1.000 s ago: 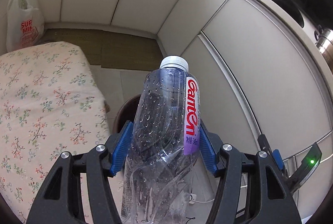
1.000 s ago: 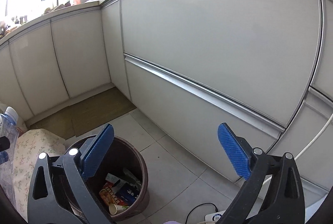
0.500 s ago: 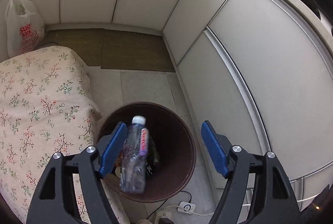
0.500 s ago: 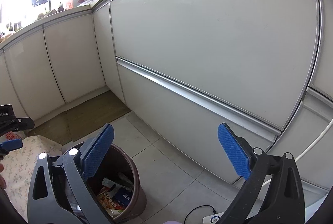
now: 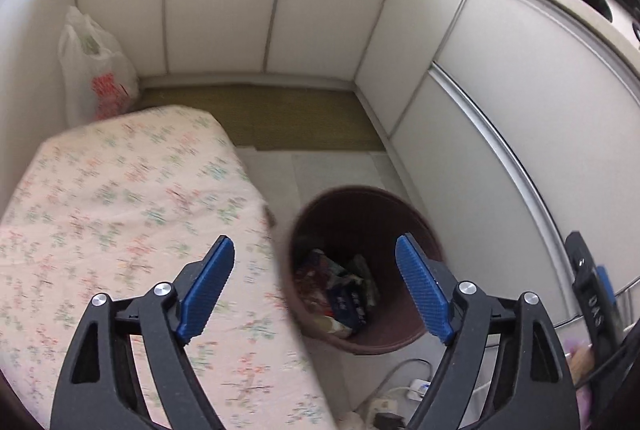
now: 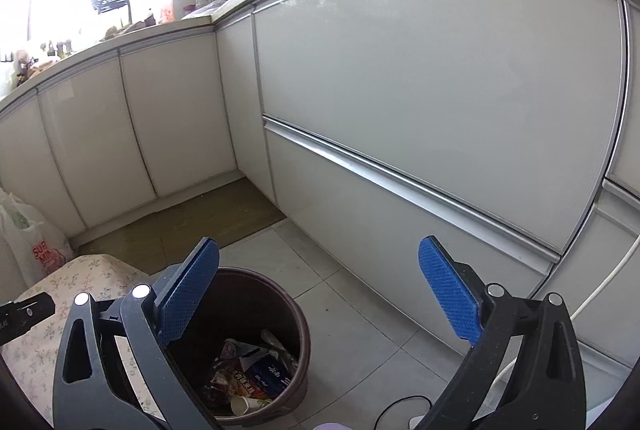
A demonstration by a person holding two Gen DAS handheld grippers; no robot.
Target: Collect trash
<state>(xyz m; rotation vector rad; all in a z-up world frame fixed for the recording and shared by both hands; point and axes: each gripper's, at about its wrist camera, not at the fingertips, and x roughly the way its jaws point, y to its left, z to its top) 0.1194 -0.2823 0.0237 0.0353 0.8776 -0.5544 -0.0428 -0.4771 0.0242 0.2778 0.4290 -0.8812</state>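
- Left gripper (image 5: 316, 282): jaws are standing wide apart and empty, hovering above the table edge, lower centre of the left view.
- Right gripper (image 6: 320, 290): jaws are likewise spread and holding nothing, lower centre of the right view.
- Bin (image 5: 416, 210): brown, round, standing on the floor tiles just beside the flowered tablecloth (image 5: 120, 214); its mouth is lying partly between the left jaws, toward the right finger.
- Trash (image 6: 256, 374): wrappers and a paper cup are lying at the bin's bottom.
- Judgement: no loose trash is showing within reach; neither hand is clearly nearer to a next piece.
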